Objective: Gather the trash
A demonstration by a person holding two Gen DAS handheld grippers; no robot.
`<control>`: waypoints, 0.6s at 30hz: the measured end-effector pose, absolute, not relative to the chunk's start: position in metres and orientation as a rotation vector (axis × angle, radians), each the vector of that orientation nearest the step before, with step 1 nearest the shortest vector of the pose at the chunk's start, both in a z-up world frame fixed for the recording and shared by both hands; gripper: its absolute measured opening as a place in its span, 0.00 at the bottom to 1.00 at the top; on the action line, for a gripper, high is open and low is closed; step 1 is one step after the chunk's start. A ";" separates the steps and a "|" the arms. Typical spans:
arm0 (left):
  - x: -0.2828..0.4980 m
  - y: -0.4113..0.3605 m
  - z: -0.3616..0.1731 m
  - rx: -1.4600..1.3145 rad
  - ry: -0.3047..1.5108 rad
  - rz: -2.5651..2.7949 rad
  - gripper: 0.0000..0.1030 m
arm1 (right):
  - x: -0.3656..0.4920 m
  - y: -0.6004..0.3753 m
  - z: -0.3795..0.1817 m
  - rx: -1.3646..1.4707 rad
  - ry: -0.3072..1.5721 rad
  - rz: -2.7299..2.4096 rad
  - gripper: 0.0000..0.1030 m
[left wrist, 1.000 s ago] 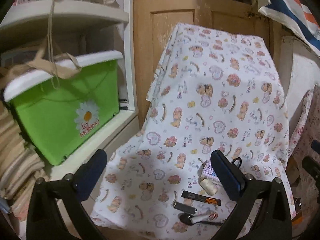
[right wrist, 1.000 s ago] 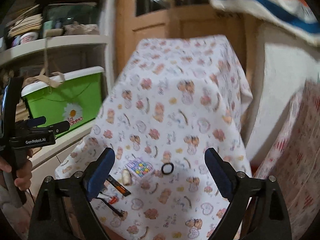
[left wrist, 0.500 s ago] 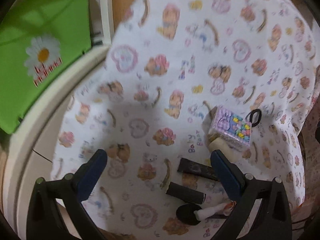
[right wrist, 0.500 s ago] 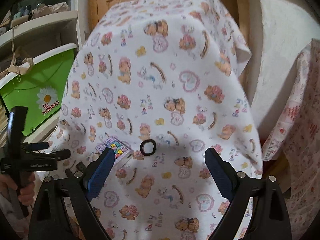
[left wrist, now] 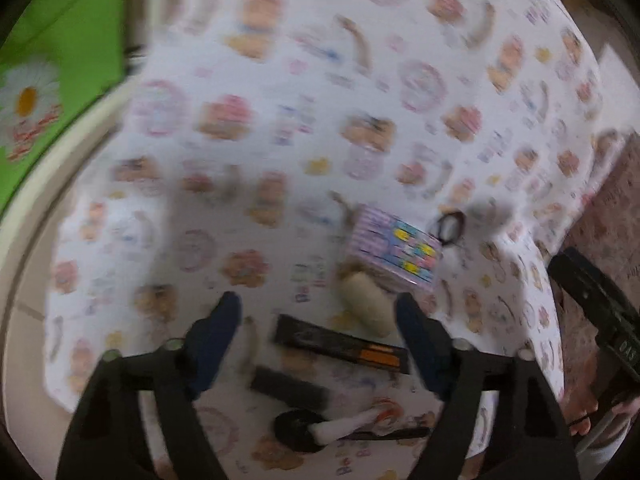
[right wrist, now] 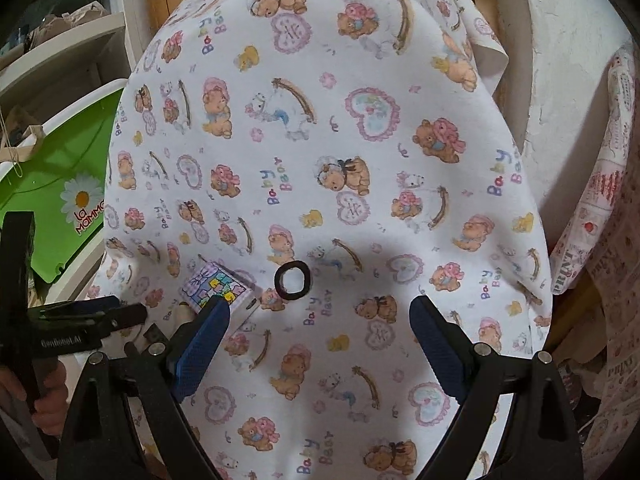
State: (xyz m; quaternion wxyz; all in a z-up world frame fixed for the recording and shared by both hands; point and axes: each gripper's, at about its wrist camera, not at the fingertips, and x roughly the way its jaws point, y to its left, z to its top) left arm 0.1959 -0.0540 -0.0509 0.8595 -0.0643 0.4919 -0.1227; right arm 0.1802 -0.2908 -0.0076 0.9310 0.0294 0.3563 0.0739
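L gripper point(left wrist: 318, 336) wide open, nothing held, low over the cloth point(left wrist: 280, 140) w/ the trash cluster right at its tips. L view is blurred, so fine detail is unsure. Nearest: black spoon-like thing point(left wrist: 296, 428) w/ a white tube point(left wrist: 348, 426) lying across it. Next out, a dark roll point(left wrist: 288, 390), then the black wrapper point(left wrist: 340, 344) w/ orange end, lying flat between the jaws. Cork point(left wrist: 366, 312) just past it, touching the pastel box point(left wrist: 394, 252). Black ring point(left wrist: 450, 226) farthest, beside the box.

R gripper point(right wrist: 316, 324) also wide open, empty, ring point(right wrist: 291, 278) just ahead of its gap, box point(right wrist: 218, 288) by its left jaw.

Likely step: L grabs the wrapper or cork. Tips: wrapper is flat, so press tips down into the cloth and close across its narrow side; the cloth may bunch up. Cork is round and may roll, so center it before closing. R suits the ring: one tip through the hole.

Green bin point(right wrist: 60, 184) far left on the shelf.
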 end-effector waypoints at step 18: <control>0.223 -0.110 -0.086 -0.025 1.093 -0.239 0.50 | 0.189 -0.298 -0.001 0.042 0.704 0.108 0.90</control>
